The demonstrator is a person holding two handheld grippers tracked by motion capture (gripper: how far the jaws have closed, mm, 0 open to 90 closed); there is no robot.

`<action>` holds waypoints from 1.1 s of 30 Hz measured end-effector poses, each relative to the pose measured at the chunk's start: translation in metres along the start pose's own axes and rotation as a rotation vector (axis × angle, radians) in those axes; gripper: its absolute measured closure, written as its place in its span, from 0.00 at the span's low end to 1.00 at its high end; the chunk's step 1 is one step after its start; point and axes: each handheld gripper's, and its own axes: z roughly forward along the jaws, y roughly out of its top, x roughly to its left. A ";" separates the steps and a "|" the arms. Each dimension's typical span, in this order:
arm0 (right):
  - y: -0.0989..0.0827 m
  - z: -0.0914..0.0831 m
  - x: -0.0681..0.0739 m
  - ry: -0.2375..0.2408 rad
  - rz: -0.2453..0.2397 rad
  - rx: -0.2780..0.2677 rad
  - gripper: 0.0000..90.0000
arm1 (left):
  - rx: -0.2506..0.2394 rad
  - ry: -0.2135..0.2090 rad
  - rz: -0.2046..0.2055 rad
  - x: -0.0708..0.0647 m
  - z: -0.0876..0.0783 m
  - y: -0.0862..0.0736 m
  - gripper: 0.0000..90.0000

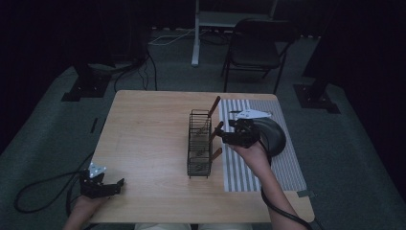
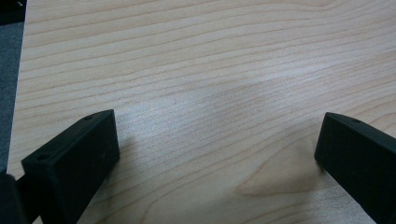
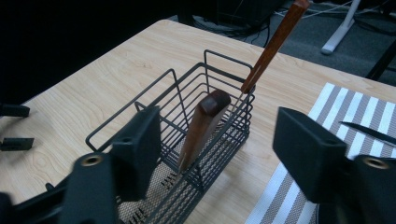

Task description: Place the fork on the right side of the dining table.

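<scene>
**A:** What is hard to read here?

**B:** The room is dim. In the high view the wire basket is a dark grid, and what its wooden-handled utensils carry at the lower ends is lost behind the mesh. In the right gripper view the nearest handle drops into the basket and its working end is hidden; a longer handle leans out of the far corner, cut off by the top edge.

**A:** And room to move?

**B:** The basket stands near the middle of the table, just beside the striped mat. A dark curved object lies on the mat behind the right hand. The wood left of the basket is bare, and the left gripper sits well apart at the near left edge.

**A:** The claws?

**B:** The right gripper is released: its jaws stand apart on either side of the nearest handle, the pads not touching it. The left gripper is released too, jaws wide over bare wood, holding nothing.
</scene>
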 end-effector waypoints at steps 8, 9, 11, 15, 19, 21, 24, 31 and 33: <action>0.004 0.006 0.005 -0.023 0.006 0.021 0.47 | 0.000 0.000 0.001 0.000 0.000 0.000 0.00; 0.004 0.006 0.005 -0.023 0.006 0.021 0.47 | 0.000 0.000 0.001 0.000 0.000 0.000 0.00; 0.005 0.007 0.006 -0.021 0.011 0.027 0.51 | 0.000 0.000 0.001 0.000 0.000 0.000 0.00; 0.006 0.008 0.008 -0.024 0.008 0.034 0.56 | 0.000 0.000 0.001 0.000 0.000 0.000 0.00; 0.006 0.011 0.010 -0.036 -0.002 0.049 0.63 | 0.001 0.000 0.000 0.000 0.000 0.000 0.00; 0.006 0.012 0.011 -0.034 -0.009 0.058 0.67 | 0.000 0.000 0.000 0.000 0.000 0.000 0.00; 0.006 0.015 0.012 -0.014 -0.013 0.070 0.75 | 0.000 0.000 0.000 0.000 0.000 0.000 0.00; 0.006 0.013 0.010 0.052 0.006 0.061 0.82 | 0.000 0.000 0.000 0.000 0.000 0.000 0.00; 0.006 0.013 0.010 0.057 0.014 0.060 0.82 | 0.000 0.000 0.001 0.000 0.000 0.000 0.00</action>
